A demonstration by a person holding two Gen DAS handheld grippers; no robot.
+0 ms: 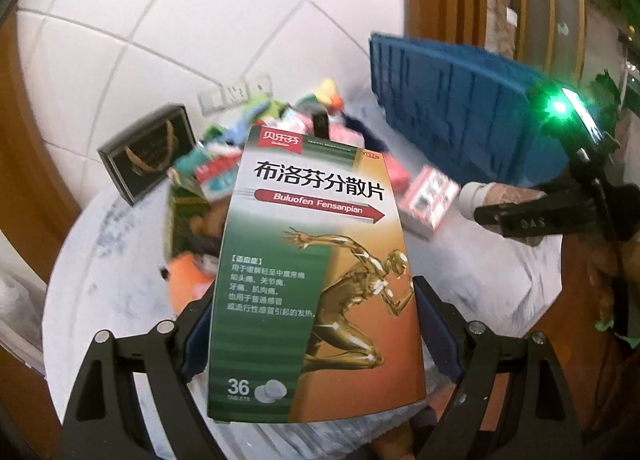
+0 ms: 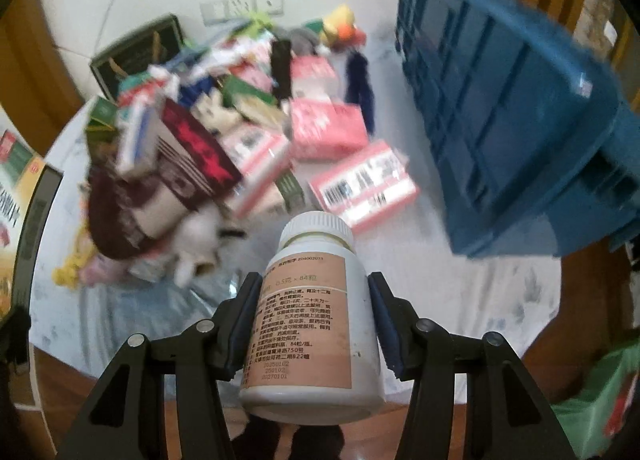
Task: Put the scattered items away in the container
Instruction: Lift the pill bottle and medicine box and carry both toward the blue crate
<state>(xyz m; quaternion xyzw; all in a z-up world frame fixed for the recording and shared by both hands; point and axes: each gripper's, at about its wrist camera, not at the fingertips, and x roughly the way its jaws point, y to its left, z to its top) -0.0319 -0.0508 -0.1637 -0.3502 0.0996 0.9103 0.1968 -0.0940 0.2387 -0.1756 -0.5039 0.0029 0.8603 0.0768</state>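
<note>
My left gripper (image 1: pixel 314 292) is shut on a green and orange ibuprofen tablet box (image 1: pixel 316 252), holding it by its long sides above the table. The box's edge also shows at the left rim of the right wrist view (image 2: pixel 24 188). A white pill bottle (image 2: pixel 316 300) with a tan label sits cap-forward between the pads of my right gripper (image 2: pixel 314 288), which is shut on it. A blue plastic crate (image 2: pixel 500 120) stands on the table's right side. Scattered items (image 2: pixel 200 140), medicine boxes, plush toys and socks, are heaped left of the crate (image 1: pixel 460 112).
The round white marble table (image 2: pixel 460 292) stands against a tiled wall. A dark gift bag (image 2: pixel 136 48) leans at the back left. Pink boxes (image 2: pixel 360 184) lie nearest the crate. A green bag (image 2: pixel 600 392) sits beyond the table's right edge.
</note>
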